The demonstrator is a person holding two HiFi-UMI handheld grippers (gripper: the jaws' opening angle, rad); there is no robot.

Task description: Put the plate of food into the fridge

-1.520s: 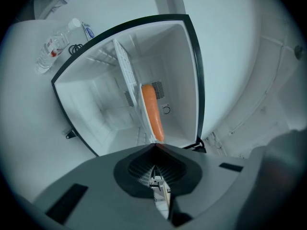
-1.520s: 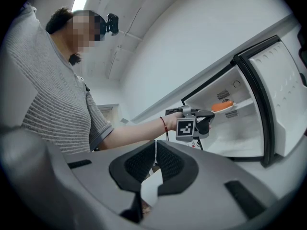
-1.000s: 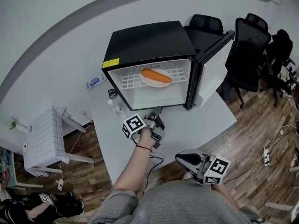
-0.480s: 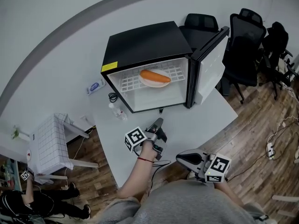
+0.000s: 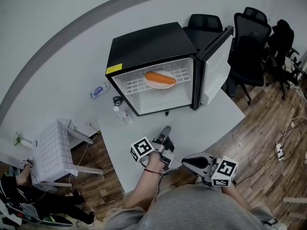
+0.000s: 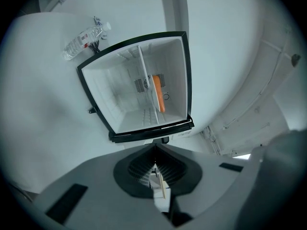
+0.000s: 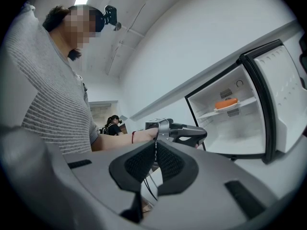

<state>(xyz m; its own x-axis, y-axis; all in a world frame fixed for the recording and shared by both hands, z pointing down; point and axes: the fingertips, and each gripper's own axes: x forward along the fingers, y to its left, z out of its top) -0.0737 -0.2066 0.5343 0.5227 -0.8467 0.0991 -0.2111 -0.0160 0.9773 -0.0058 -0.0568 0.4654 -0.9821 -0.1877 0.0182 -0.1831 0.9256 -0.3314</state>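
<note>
A black mini fridge (image 5: 148, 47) stands on the white table (image 5: 211, 121) with its door (image 5: 215, 63) swung open to the right. On its wire shelf (image 5: 132, 84) lies a white plate (image 5: 159, 84) with an orange sausage-shaped food (image 5: 160, 78) on it; the same food (image 6: 158, 92) (image 7: 226, 102) shows in both gripper views. My left gripper (image 5: 165, 132) is shut and empty, out in front of the fridge opening. My right gripper (image 5: 188, 162) is shut and empty too, low near my body at the table's front edge.
A clear water bottle (image 5: 121, 114) lies on the table left of the fridge, with a black cable (image 5: 115, 99) behind it. Black office chairs (image 5: 252, 37) stand right of the fridge door. A small white side table (image 5: 50, 145) is on the floor at left.
My left gripper has drawn back from the fridge toward me. The plate stays on the shelf. The right gripper has hardly moved.
</note>
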